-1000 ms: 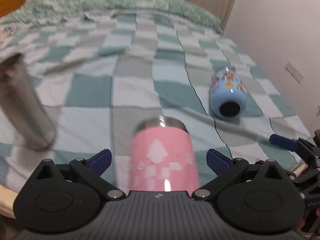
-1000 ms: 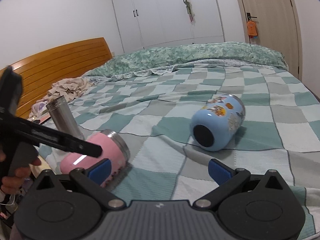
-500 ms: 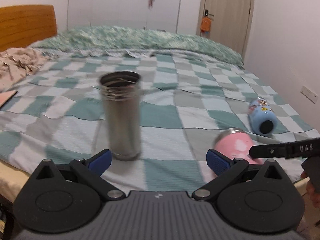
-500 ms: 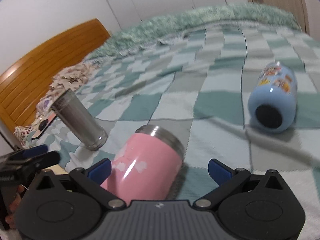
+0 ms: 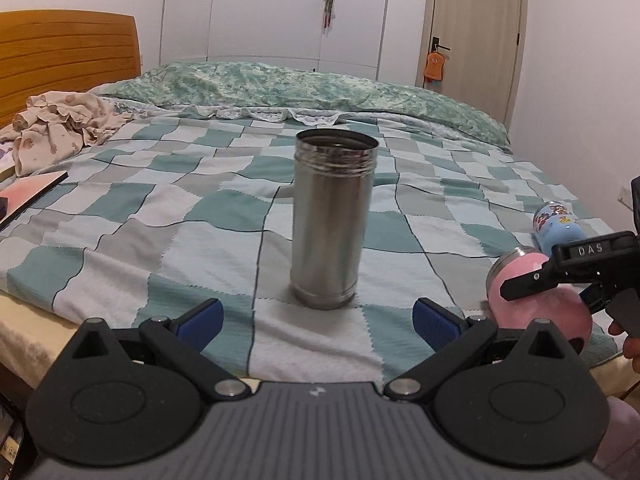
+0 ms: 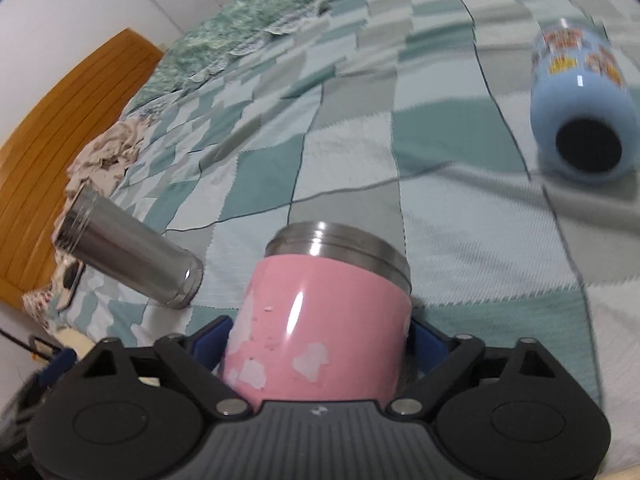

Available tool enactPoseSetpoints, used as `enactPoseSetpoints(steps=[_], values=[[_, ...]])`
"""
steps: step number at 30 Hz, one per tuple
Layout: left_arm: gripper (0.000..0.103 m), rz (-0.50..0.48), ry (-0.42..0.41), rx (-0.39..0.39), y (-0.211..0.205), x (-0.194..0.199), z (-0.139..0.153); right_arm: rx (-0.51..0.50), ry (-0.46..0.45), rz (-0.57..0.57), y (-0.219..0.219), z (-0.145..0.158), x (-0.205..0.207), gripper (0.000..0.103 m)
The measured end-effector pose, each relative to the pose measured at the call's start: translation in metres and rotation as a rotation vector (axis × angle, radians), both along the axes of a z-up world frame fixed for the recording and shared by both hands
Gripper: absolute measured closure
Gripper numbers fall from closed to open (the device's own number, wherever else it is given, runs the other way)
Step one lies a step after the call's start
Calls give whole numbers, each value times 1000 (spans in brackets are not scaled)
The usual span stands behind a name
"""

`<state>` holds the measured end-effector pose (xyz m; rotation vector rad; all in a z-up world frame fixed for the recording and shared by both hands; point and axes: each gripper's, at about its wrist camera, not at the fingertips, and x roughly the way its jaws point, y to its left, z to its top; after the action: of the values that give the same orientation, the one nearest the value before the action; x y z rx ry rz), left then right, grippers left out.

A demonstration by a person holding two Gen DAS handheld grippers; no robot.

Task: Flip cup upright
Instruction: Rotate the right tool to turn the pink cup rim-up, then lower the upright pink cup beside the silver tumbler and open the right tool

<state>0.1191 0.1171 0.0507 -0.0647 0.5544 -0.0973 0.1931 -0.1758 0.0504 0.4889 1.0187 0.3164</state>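
Observation:
A pink cup [image 6: 320, 320] with a steel rim lies on its side on the checked blanket. My right gripper [image 6: 320, 340] has closed its blue pads on both sides of the pink body. In the left wrist view the pink cup [image 5: 536, 300] shows at the right with the right gripper's black finger [image 5: 560, 264] across it. A steel cup [image 5: 332, 220] stands upright, mouth up, just ahead of my left gripper [image 5: 316, 320], which is open and empty. A light blue cup [image 6: 580, 112] with cartoon stickers lies on its side farther right.
The bed's near edge [image 5: 80, 320] runs just in front of the cups. Crumpled beige cloth [image 5: 60, 124] and a pink book [image 5: 28, 192] lie at the left by the wooden headboard [image 5: 68, 60]. A green patterned duvet [image 5: 320, 88] lies across the far side.
My right gripper has moved in and closed around the pink cup. My left gripper has swung left from the pink cup and now faces the upright steel cup.

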Motion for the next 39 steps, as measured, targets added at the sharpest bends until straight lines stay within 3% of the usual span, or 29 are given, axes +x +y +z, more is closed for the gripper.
enactPoseSetpoints(steps=[11, 17, 27, 33, 39], values=[[0, -5, -6, -20, 11, -9, -5, 8, -120, -15, 1, 4, -21, 14], [0, -14, -35, -37, 11, -18, -2, -12, -281, 8, 3, 16, -43, 16], [0, -16, -106, -39, 0, -21, 2, -227, -656, 84, 44, 58, -62, 19], [0, 17, -116, -31, -1, -10, -2, -351, -767, 156, 90, 64, -40, 19], [0, 43, -122, -9, 4, -1, -8, -374, -795, 181, 121, 48, -19, 19]])
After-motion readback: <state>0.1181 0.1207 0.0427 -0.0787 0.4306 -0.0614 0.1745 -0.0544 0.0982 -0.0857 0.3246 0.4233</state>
